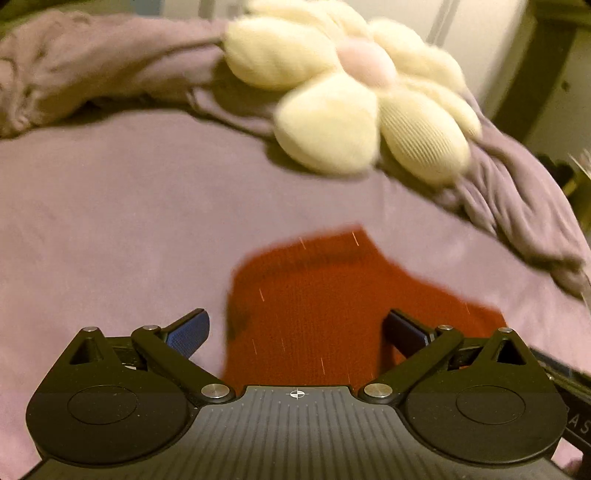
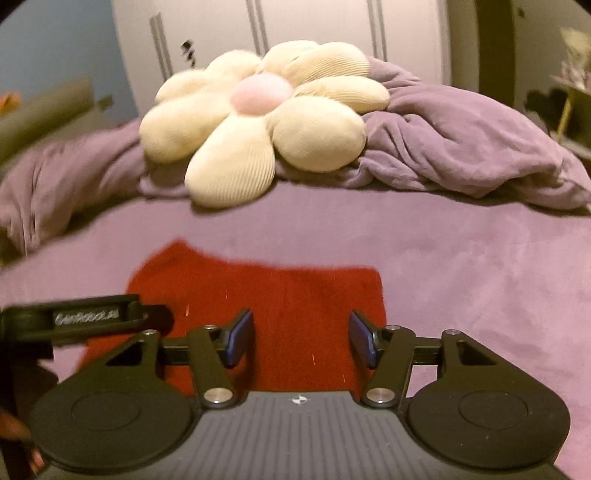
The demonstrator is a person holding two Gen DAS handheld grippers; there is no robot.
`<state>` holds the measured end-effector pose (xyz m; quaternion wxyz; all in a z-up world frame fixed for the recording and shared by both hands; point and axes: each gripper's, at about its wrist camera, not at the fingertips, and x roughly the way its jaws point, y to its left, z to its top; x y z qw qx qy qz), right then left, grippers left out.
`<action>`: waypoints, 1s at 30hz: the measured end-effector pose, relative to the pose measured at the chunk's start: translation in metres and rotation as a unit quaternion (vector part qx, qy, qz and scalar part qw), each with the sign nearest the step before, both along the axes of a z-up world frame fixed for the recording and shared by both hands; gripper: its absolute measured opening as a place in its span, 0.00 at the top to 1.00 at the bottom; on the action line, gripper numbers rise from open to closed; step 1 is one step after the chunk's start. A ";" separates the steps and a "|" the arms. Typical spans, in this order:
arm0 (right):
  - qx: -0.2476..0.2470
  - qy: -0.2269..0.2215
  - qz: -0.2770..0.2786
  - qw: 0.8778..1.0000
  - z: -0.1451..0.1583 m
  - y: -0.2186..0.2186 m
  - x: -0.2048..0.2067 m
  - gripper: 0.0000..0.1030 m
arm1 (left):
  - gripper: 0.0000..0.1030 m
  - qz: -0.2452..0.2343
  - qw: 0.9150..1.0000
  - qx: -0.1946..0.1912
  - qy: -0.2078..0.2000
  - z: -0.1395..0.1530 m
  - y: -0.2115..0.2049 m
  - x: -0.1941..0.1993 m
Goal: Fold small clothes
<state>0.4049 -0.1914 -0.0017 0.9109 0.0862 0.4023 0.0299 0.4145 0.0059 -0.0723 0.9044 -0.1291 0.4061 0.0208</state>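
A small red knit garment [image 1: 314,302] lies flat on the purple bedspread [image 1: 110,221]. My left gripper [image 1: 297,336] is open over its near part, its blue pads [image 1: 188,334] wide apart, empty. In the right wrist view the same red garment [image 2: 295,295] lies just ahead. My right gripper [image 2: 301,339] is open above its near edge, holding nothing. The left gripper's black body [image 2: 85,319] shows at the left of that view.
A cream flower-shaped cushion [image 2: 258,114] with a pink centre rests at the back of the bed on a bunched purple blanket [image 2: 461,147]. It also shows in the left wrist view [image 1: 354,85]. White wardrobe doors [image 2: 295,26] stand behind.
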 end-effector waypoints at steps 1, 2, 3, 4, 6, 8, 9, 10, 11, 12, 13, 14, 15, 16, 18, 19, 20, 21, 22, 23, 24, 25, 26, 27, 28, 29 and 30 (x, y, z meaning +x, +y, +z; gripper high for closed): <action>0.002 0.006 -0.004 1.000 -0.002 0.002 0.009 0.52 | 0.00 0.008 1.000 0.007 0.001 0.000 0.000 0.005; 0.002 0.013 -0.004 1.000 -0.006 0.005 0.017 0.57 | 0.00 0.005 1.000 0.010 0.011 -0.003 -0.003 0.011; -0.004 0.027 -0.002 1.000 -0.013 0.008 0.027 0.60 | 0.00 -0.003 1.000 0.012 0.022 -0.007 -0.005 0.018; -0.014 0.037 -0.004 0.999 -0.020 0.011 0.034 0.60 | 0.00 -0.005 0.999 0.020 0.030 -0.012 -0.007 0.022; -0.036 0.038 -0.001 0.999 -0.031 0.014 0.043 0.60 | 0.00 -0.015 0.998 0.049 0.034 -0.022 -0.015 0.029; -0.052 0.036 0.005 0.998 -0.039 0.015 0.047 0.58 | 0.00 -0.023 0.996 0.068 0.043 -0.032 -0.024 0.035; -0.060 0.028 0.008 0.998 -0.044 0.017 0.047 0.58 | 0.00 -0.023 0.996 0.069 0.047 -0.036 -0.026 0.037; -0.071 0.017 0.014 0.997 -0.050 0.019 0.045 0.57 | 0.00 -0.019 0.996 0.066 0.048 -0.040 -0.028 0.038; -0.084 0.004 0.019 0.996 -0.055 0.021 0.044 0.56 | 0.00 -0.013 0.997 0.062 0.047 -0.044 -0.028 0.038; -0.090 -0.010 0.021 0.996 -0.059 0.023 0.041 0.55 | 0.00 -0.008 0.997 0.060 0.046 -0.047 -0.028 0.038; -0.084 -0.019 0.023 0.996 -0.060 0.021 0.040 0.54 | 0.00 -0.006 0.997 0.056 0.044 -0.048 -0.026 0.036; -0.070 -0.022 0.023 0.997 -0.059 0.017 0.039 0.53 | 0.00 -0.004 0.998 0.045 0.042 -0.047 -0.023 0.032; -0.049 -0.024 0.021 0.998 -0.056 0.011 0.038 0.53 | 0.00 -0.003 0.999 0.031 0.041 -0.046 -0.018 0.030; -0.027 -0.025 0.020 0.999 -0.052 0.006 0.035 0.53 | 0.00 0.000 0.999 0.010 0.040 -0.043 -0.011 0.024; -0.001 -0.016 0.014 1.000 -0.036 0.000 0.021 0.52 | 0.00 0.000 0.998 -0.049 0.033 -0.029 0.004 0.007; 0.009 -0.013 0.012 1.000 -0.024 -0.002 0.008 0.53 | 0.00 0.001 0.997 -0.078 0.025 -0.019 0.011 -0.008; 0.025 -0.021 0.012 0.999 -0.012 -0.005 -0.012 0.53 | 0.00 -0.002 0.994 -0.105 0.005 -0.006 0.016 -0.032; 0.039 -0.030 0.015 0.999 -0.002 -0.008 -0.034 0.53 | 0.00 -0.014 0.993 -0.113 -0.008 0.000 0.024 -0.055; 0.047 -0.040 0.019 0.998 0.006 -0.008 -0.058 0.53 | 0.00 -0.024 0.994 -0.108 -0.020 0.005 0.030 -0.077; 0.050 -0.049 0.024 0.997 0.011 -0.007 -0.080 0.53 | 0.00 -0.026 0.995 -0.094 -0.027 0.008 0.034 -0.101; 0.052 -0.054 0.031 0.997 0.014 -0.004 -0.102 0.53 | 0.00 -0.026 0.996 -0.080 -0.026 0.008 0.036 -0.121; 0.049 -0.050 0.039 0.997 0.012 0.000 -0.116 0.53 | 0.00 -0.029 0.997 -0.070 -0.018 0.007 0.036 -0.140; 0.042 -0.044 0.047 0.997 0.008 0.006 -0.129 0.52 | 0.00 -0.039 0.997 -0.064 -0.008 0.004 0.035 -0.149; 0.024 -0.038 0.053 0.998 0.003 0.012 -0.135 0.52 | 0.00 -0.051 0.997 -0.056 0.004 0.001 0.031 -0.155; -0.006 -0.031 0.055 0.998 -0.002 0.019 -0.137 0.52 | 0.00 -0.058 0.997 -0.042 0.020 -0.006 0.026 -0.156; -0.042 -0.030 0.063 0.997 -0.007 0.027 -0.138 0.52 | 0.00 -0.063 0.997 -0.029 0.030 -0.012 0.022 -0.155; -0.079 -0.029 0.076 0.994 -0.010 0.034 -0.139 0.52 | 0.00 -0.065 0.997 -0.020 0.033 -0.015 0.020 -0.158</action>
